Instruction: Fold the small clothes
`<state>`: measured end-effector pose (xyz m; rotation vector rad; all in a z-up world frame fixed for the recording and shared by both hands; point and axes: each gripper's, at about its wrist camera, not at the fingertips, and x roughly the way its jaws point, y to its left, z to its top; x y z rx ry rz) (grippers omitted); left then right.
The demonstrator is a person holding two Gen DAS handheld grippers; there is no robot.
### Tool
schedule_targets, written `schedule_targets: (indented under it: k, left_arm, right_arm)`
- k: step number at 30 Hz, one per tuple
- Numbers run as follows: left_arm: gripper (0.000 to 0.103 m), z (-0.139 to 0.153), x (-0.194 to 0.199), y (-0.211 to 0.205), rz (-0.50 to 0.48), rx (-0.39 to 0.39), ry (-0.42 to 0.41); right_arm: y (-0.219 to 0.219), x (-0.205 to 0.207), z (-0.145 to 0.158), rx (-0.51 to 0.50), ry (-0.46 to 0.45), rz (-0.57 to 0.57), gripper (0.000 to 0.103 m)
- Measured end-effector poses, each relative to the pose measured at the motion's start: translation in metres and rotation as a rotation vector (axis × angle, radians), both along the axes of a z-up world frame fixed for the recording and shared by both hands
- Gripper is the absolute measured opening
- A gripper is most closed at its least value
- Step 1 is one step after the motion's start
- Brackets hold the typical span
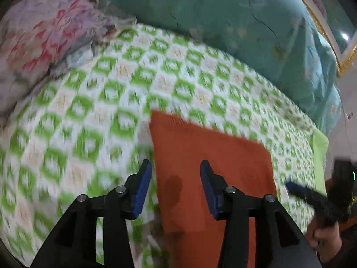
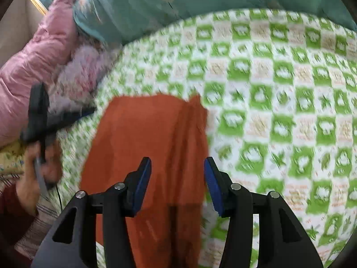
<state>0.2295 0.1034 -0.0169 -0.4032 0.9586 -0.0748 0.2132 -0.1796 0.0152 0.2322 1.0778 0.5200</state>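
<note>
One orange cloth [image 1: 207,160] lies flat on one green-and-white checked bedspread [image 1: 93,102], near the bed's front edge. Two grippers hover above it, one per hand. Left gripper [image 1: 176,167]: jaws parted about halfway, nothing between the pads, positioned over the cloth's left edge. Right gripper [image 2: 177,167]: jaws likewise half parted and empty, over the cloth's right part. One teal quilt [image 1: 234,15] lies at the far side; one pink jacket [image 2: 38,51] lies at the left.

Green-checked bedspread [image 1: 107,102] (blurred), teal quilt [image 1: 234,17], gilt-framed picture [image 1: 330,33]
</note>
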Motion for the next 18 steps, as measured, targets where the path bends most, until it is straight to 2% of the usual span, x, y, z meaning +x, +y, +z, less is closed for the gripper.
schedule_targets:
  k: [1, 5, 6, 7, 8, 10, 12, 14, 18]
  left_arm:
    - [0.047, -0.002, -0.011, -0.003, -0.003, -0.002, 0.014]
    - [0.047, -0.013, -0.045, -0.010, -0.006, 0.004, 0.056]
    - [0.047, -0.017, -0.051, -0.013, -0.014, -0.011, 0.071]
    - [0.047, -0.019, -0.058, -0.013, -0.020, -0.010, 0.082]
    - [0.047, -0.021, -0.061, -0.017, -0.024, -0.002, 0.094]
    - [0.047, -0.022, -0.066, -0.024, -0.049, 0.006, 0.101]
    - [0.047, -0.024, -0.070, -0.033, -0.079, 0.020, 0.112]
    - [0.048, -0.026, -0.072, -0.040, -0.090, 0.044, 0.117]
    - [0.051, -0.035, -0.073, -0.050, -0.092, 0.044, 0.142]
  right_arm:
    - [0.004, 0.005, -0.003, 0.010, 0.015, -0.001, 0.043]
    - [0.016, 0.023, -0.028, 0.009, 0.100, -0.015, 0.037]
    - [0.018, 0.025, -0.033, 0.016, 0.122, -0.021, 0.030]
    - [0.019, 0.027, -0.039, 0.023, 0.144, -0.027, 0.013]
    - [0.019, 0.028, -0.040, 0.018, 0.152, -0.027, 0.011]
    - [0.018, 0.025, -0.023, 0.001, 0.108, -0.022, 0.010]
    - [0.015, 0.023, 0.001, 0.025, 0.049, -0.001, 0.010]
    - [0.016, 0.025, 0.009, -0.040, 0.019, 0.023, 0.010]
    - [0.013, 0.041, -0.039, -0.154, 0.121, 0.003, 0.010]
